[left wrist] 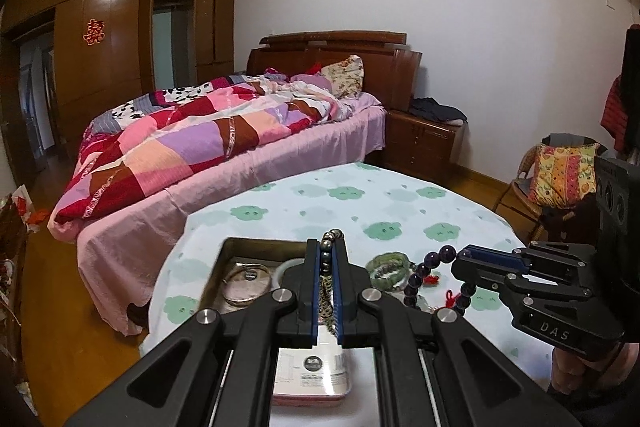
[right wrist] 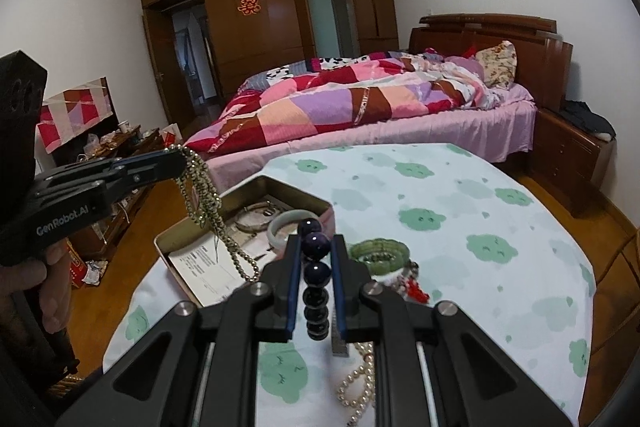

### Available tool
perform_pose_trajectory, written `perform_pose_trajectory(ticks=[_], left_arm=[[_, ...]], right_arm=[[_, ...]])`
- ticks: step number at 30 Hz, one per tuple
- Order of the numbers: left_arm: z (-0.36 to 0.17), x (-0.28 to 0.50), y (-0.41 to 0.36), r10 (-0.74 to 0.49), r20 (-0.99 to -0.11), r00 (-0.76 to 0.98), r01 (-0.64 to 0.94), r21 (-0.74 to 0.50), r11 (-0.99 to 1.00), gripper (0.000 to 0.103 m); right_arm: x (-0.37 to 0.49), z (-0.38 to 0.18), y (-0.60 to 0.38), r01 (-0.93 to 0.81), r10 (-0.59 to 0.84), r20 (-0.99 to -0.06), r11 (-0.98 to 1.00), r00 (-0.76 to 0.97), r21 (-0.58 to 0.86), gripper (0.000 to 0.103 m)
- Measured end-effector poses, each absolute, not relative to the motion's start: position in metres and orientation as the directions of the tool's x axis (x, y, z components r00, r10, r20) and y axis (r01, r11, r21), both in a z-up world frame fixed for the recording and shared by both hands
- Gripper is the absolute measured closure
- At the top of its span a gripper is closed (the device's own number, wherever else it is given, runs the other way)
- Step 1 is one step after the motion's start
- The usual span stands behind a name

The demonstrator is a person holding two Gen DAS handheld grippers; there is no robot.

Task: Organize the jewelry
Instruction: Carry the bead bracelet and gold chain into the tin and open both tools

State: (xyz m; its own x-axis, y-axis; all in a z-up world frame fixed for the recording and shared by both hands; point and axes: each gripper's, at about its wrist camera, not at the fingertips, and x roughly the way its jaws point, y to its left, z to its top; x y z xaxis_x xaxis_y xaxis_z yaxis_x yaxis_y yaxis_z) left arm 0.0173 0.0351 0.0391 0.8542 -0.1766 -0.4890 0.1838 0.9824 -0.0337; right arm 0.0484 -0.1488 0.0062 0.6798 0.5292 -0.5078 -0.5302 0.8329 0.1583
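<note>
Left claw (left wrist: 327, 259): pinching a thin chain of small beads (right wrist: 200, 183), which is hanging over the tin box (right wrist: 298, 191).
Right claw (right wrist: 316, 259): holding a string of big dark beads (right wrist: 317, 269) above the table (right wrist: 460, 187).
Doing it well: I would be lowering each strand slowly into the box, one after the other, so they are not tangling.
Hard to see: the box bottom is partly covered by the claws; the pearl necklace (right wrist: 356, 387) is cut off below.
</note>
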Motion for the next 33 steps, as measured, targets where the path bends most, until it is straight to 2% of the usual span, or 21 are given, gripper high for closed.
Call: perform_pose_trajectory(ticks=[17,33], left_arm=[[0.035,0.033,0.073,-0.115,-0.506,0.855,0.107,-0.045,0.993,0.099],[0.011,0.061,0.096,-0.062,-0.56,0.826,0.058,-0.025,0.998,0.099]], right_arm=[[0.056,0.023,-0.098,-0.624,0.589,-0.489,0.773,0.644,0.11,0.086],[0.076,0.012,-0.055,-0.663,0.6,-0.531,0.743,0.599,0.091,0.086]])
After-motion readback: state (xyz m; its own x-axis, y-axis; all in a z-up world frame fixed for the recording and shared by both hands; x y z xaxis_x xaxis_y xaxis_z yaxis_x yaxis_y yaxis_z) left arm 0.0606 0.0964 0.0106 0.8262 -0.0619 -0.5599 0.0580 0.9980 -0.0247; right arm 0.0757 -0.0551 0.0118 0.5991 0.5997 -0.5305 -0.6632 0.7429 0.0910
